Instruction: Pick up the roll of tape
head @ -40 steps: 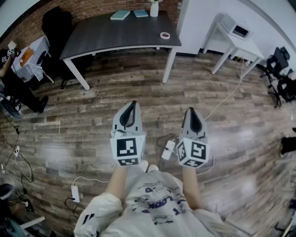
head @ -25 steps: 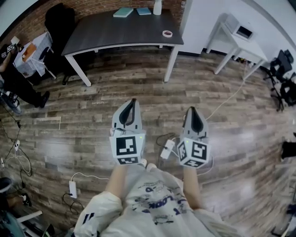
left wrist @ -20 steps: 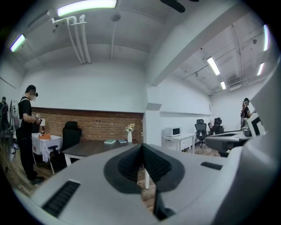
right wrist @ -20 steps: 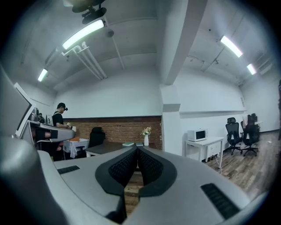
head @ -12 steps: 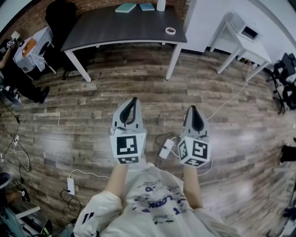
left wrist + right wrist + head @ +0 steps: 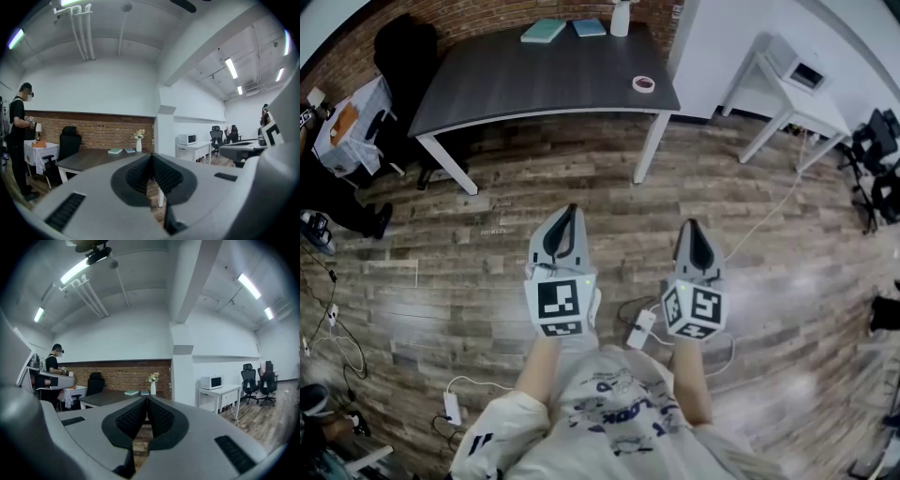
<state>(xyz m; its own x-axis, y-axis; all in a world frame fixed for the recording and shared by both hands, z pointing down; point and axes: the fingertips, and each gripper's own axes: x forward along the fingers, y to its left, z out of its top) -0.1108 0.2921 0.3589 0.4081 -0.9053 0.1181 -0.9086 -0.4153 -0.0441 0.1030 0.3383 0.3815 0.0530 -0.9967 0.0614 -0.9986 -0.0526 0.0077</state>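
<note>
The roll of tape (image 6: 644,83) is a small pale ring lying near the right end of the dark table (image 6: 534,80), far ahead of both grippers. My left gripper (image 6: 571,210) and right gripper (image 6: 688,225) hover side by side over the wood floor, both pointing toward the table. Each is shut with nothing between its jaws. In the left gripper view my left gripper (image 6: 151,156) has its jaws pressed together, with the table (image 6: 89,158) beyond them. The right gripper view shows my right gripper (image 6: 146,400) the same way. The tape is not visible in either gripper view.
Two teal books (image 6: 544,31) and a white vase (image 6: 620,17) stand at the table's far edge. A white side table with a microwave (image 6: 795,73) is at the right, a black chair (image 6: 405,49) and a person (image 6: 333,192) at the left. Cables and a power strip (image 6: 640,328) lie on the floor.
The table and tape have come lower and larger in the head view as the person moves toward them. Both grippers stay shut, side by side.
</note>
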